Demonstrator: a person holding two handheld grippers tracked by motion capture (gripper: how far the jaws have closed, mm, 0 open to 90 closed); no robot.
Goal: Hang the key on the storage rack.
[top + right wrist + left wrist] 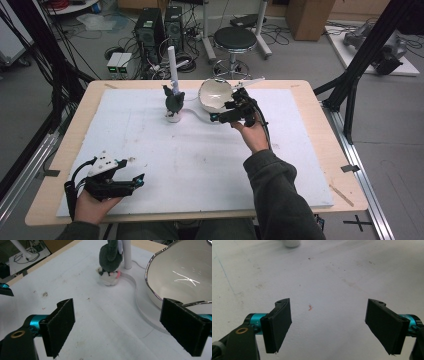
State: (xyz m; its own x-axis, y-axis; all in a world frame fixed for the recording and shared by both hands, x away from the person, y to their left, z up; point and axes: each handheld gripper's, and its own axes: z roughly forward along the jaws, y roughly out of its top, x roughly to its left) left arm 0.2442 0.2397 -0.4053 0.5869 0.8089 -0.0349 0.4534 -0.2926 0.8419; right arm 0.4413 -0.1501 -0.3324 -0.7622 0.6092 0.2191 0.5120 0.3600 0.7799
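White bowl (180, 275) sits just beside my right gripper (125, 327), whose jaws stand wide apart, empty. I should straddle the rim squarely before closing. My left gripper (328, 325) rests open over bare foam board (324, 277).

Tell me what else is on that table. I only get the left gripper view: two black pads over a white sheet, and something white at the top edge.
Observer: A white bowl with a shiny rim sits toward the far side of the sheet.
Operator: Is anything holding it?
Observer: No. The right gripper is beside it with its jaws open and nothing between them. I cannot tell whether one pad touches the rim.
Operator: And the white thing at the top of my picture?
Observer: That is probably the pale bottom of a grey plush toy, which stands by an upright white post.
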